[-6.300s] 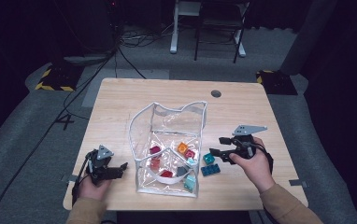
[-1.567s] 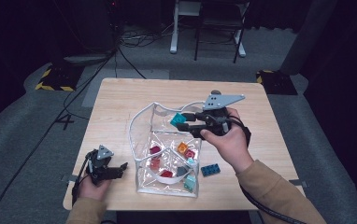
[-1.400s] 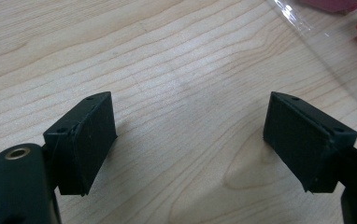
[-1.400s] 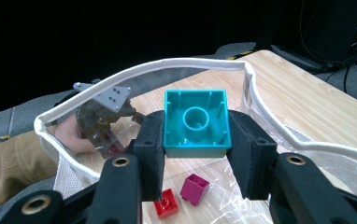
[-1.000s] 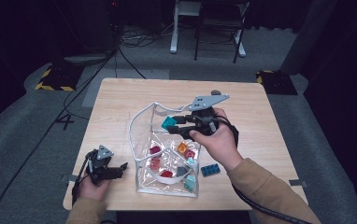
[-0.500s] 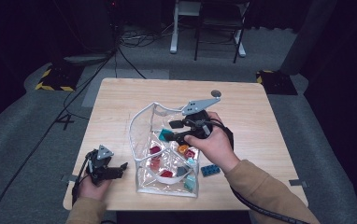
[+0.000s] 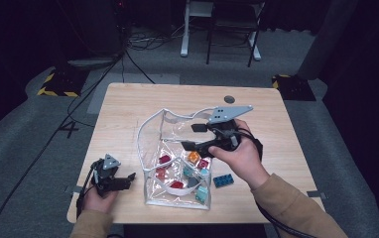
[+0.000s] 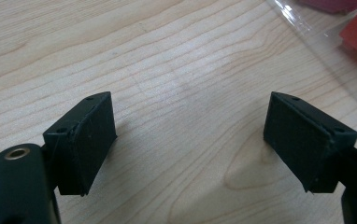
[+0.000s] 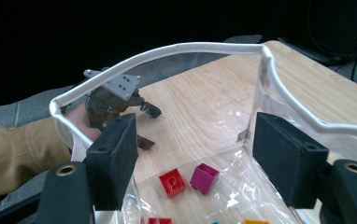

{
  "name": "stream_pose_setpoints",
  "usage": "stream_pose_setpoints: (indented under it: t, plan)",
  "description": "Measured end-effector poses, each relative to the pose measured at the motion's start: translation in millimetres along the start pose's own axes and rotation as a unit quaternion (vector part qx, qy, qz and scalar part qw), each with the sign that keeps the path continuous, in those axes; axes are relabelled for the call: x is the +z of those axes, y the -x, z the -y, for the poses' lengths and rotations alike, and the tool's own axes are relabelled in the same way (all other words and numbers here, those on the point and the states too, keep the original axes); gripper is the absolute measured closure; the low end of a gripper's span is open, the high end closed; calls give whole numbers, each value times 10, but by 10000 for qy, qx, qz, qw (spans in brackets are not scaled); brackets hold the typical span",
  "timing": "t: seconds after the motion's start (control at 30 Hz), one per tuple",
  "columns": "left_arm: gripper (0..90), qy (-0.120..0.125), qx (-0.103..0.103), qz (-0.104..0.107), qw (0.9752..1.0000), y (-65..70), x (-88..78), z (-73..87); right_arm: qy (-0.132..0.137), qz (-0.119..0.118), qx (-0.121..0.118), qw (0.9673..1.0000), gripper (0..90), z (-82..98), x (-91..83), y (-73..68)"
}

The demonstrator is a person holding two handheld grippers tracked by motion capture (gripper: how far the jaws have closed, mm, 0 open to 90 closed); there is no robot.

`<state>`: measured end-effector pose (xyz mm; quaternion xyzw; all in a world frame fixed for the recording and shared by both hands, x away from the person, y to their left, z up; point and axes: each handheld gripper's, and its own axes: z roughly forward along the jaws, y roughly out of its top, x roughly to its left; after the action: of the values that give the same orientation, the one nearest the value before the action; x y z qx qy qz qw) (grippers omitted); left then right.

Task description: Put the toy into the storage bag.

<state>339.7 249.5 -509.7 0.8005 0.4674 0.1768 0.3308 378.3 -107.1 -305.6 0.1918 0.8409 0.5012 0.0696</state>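
Observation:
A clear plastic bag with a white rim stands open at the table's middle. Several coloured bricks lie in it, among them an orange one, a red one and a magenta one. My right gripper hangs in the bag's mouth. Its jaws have just been opening, and the right gripper is open with nothing between them. Near the front left edge my left gripper rests low over the wood. The left gripper is open and empty.
A dark blue brick lies on the table right of the bag, under my right forearm. The bag's wall is close to the left gripper's right jaw. A round grommet sits near the far edge.
The right gripper carried a teal brick down and left into the bag's mouth, then opened; the brick has left its jaws. The left gripper has stayed put.

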Motion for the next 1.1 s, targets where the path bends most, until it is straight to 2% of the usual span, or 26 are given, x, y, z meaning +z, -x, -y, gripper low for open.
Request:
stream_pose_setpoints:
  t: [0.23, 0.53, 0.87, 1.1]
  plan:
    - [173, 1, -2, -2, 10000, 0, 0, 0, 114, 188, 46, 9997, 317, 101, -285, 58]
    - [173, 1, -3, 1, 10000, 0, 0, 0, 183, 490, 216, 9984, 317, 272, -579, 195]
    - [173, 1, -2, 1, 10000, 0, 0, 0, 152, 678, 354, 9970, 310, 440, -763, 291]
    - [173, 0, -1, 0, 10000, 0, 0, 0, 20, 720, 428, 9965, 299, 612, -789, 333]
